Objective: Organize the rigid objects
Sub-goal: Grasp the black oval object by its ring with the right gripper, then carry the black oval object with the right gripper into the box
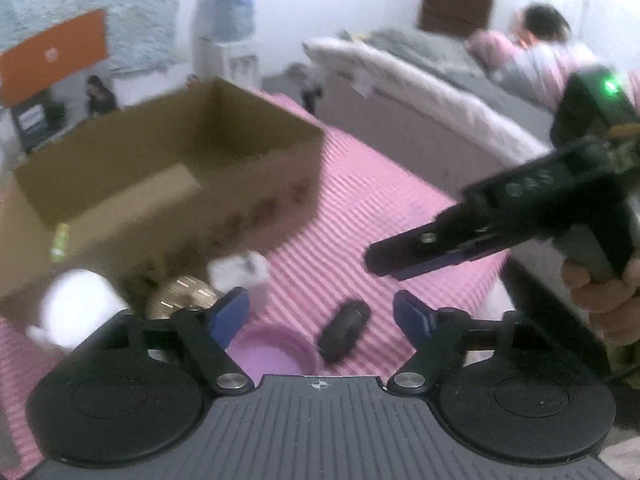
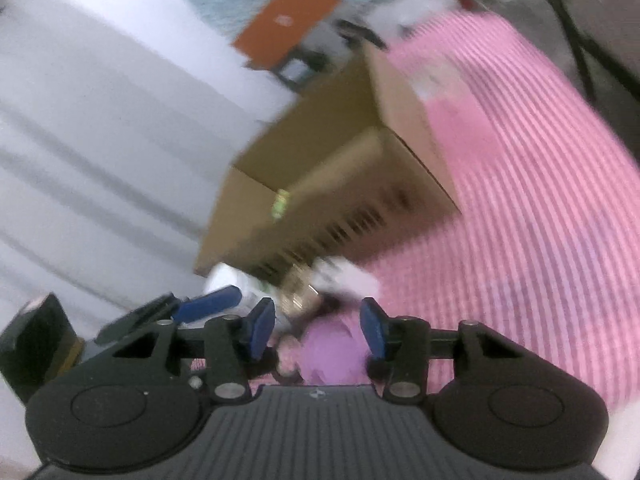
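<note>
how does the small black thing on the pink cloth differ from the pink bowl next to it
The small black object is dark and elongated, lying on its side; the pink bowl is round, open at the top and nearly matches the cloth. The bowl looks wider than the black object. The bowl sits partly hidden behind the left hand-held gripper, while the black object shows whole between its open fingers. Both rest on the pink striped cloth, outside the cardboard box.

My left claw (image 1: 322, 312) hangs with its fingers spread over a tight cluster: a pink bowl (image 1: 272, 350), a dark case (image 1: 344, 330), a gold tin (image 1: 180, 294) and a white cup (image 1: 78, 306) crowd against the cardboard box (image 1: 168, 184). The box's open top offers room from above. The striped pink worktop (image 2: 540, 208) to its right lies bare, though my right claw (image 1: 404, 258) juts across that side.
</note>
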`<state>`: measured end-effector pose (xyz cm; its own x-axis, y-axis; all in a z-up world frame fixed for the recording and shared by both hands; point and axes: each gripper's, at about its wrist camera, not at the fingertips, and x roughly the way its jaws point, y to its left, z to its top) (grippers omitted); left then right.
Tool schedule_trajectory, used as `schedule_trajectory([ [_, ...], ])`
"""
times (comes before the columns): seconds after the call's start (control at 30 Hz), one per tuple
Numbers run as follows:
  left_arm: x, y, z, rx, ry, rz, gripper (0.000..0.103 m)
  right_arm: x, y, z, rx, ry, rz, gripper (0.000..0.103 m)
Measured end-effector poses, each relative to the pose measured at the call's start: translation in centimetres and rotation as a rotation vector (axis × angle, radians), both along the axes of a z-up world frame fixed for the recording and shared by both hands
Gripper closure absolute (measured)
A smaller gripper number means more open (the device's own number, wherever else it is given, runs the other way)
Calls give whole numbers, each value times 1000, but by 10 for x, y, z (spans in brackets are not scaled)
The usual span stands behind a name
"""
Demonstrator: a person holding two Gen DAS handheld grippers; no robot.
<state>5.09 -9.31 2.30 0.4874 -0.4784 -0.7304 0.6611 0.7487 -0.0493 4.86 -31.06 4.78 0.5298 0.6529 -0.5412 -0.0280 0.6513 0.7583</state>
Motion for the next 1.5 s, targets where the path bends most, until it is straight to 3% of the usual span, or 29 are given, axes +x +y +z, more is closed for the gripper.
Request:
schedule_trajectory([
  [0.2, -3, -33, -31, 118, -3, -38, 46, -16, -6, -56, 52, 142, -75, 66],
  [0.3, -1, -41, -40, 152, 1, -57, 58, -17, -4, -68, 59, 161, -78, 71],
  [0.47, -2, -49, -51, 192, 12, -61, 66, -6, 5, -78, 22, 166, -55, 76],
  [0.53, 2, -51, -55, 192, 35, -54, 67, -2, 7, -80, 22, 170, -39, 80],
  [0.87, 9, -55, -56, 171, 54, -8, 66, 29, 18, -80, -27, 132, -20, 80],
  [1.2, 13, -52, -54, 138, 95, 10, 65, 29, 24, -77, -74, 118, 12, 80],
  [1.4, 12, -52, -52, 136, 93, 13, 66, 30, 29, -67, -39, 50, 37, 80],
  [1.5, 13, -52, -52, 132, 95, 19, 71, 32, 37, -66, -82, 38, 42, 80],
])
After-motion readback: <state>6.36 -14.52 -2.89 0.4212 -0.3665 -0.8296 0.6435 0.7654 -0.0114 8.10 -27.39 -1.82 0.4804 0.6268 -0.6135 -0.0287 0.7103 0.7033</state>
